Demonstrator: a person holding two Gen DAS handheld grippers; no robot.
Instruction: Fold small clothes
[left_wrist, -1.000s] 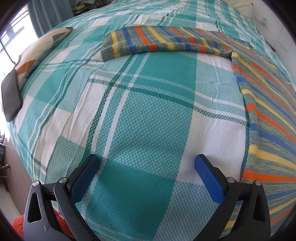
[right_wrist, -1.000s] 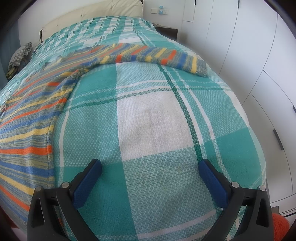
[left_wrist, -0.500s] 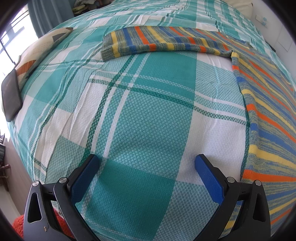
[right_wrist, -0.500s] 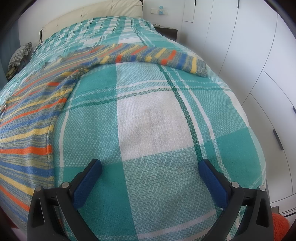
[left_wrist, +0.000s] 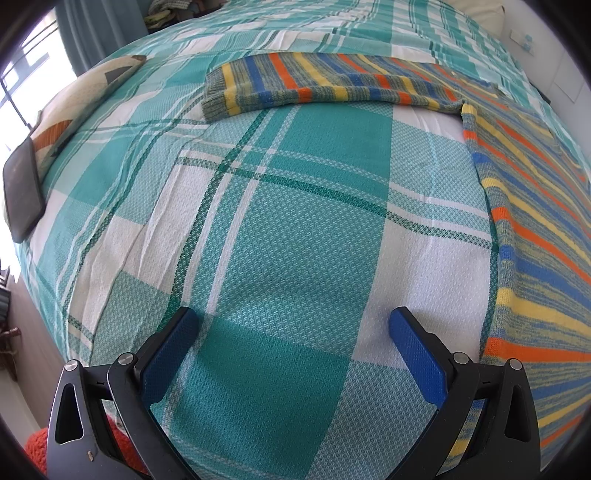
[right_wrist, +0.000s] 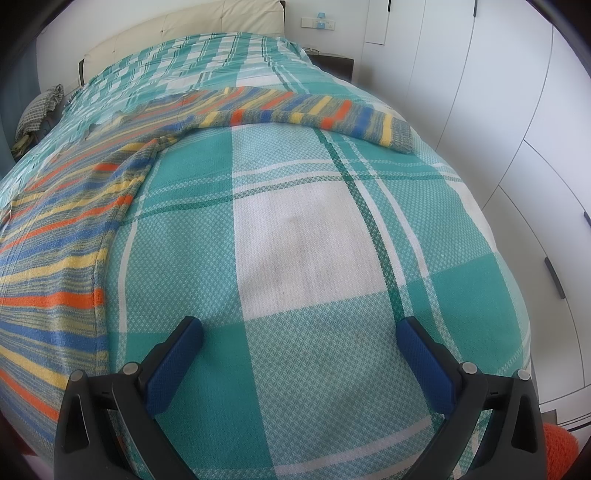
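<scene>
Bedspread (left_wrist: 295, 221) sweater (left_wrist: 535, 229) beyond spread jaws

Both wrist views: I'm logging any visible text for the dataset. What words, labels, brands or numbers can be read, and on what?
None can be read.
Dark flat tablet-like device at the bed's edge: screen blank.
White wall socket plate behind the bed: markings too small to read.
Striped knitted sweater on the teal plaid bedspread: no label shows.

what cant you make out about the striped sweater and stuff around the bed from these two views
- Striped knitted sweater: its body runs off the right edge in the left wrist view and off the left edge in the right wrist view.
- Dark flat rectangular object: at the blurred rim, left wrist view; unidentifiable.
- Checked cloth bundle: too small, right wrist view.
</scene>
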